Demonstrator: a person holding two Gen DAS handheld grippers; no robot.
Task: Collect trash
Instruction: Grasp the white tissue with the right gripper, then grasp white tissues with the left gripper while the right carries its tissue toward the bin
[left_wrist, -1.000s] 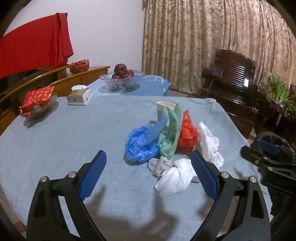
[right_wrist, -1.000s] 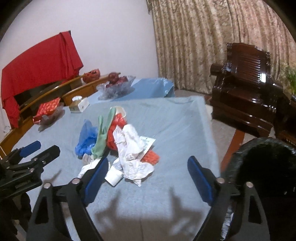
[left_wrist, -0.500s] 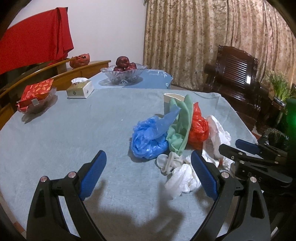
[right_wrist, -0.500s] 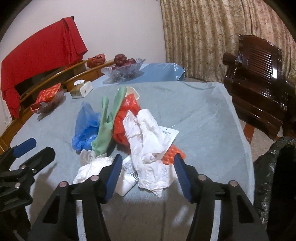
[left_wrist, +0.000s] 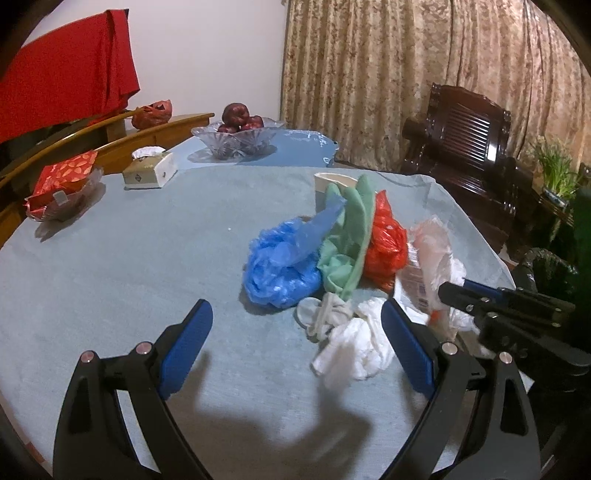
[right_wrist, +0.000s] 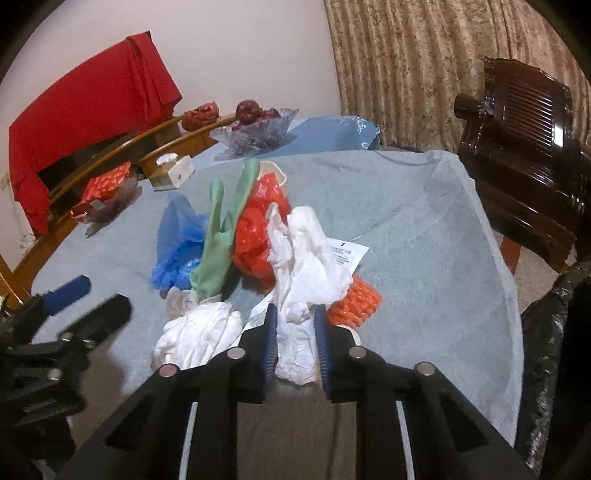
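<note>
Black claw (left_wrist: 295, 347), blue pads (left_wrist: 186, 341)

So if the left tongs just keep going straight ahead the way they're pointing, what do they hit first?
Probably the crumpled white tissue wad beside the right-hand finger; the left tongs are open over bare grey-blue tablecloth, with the blue plastic bag just beyond. Depth is uncertain.

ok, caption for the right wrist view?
Right gripper shut on white plastic bag at the near edge of the trash pile, black bin bag waiting at right.
</note>
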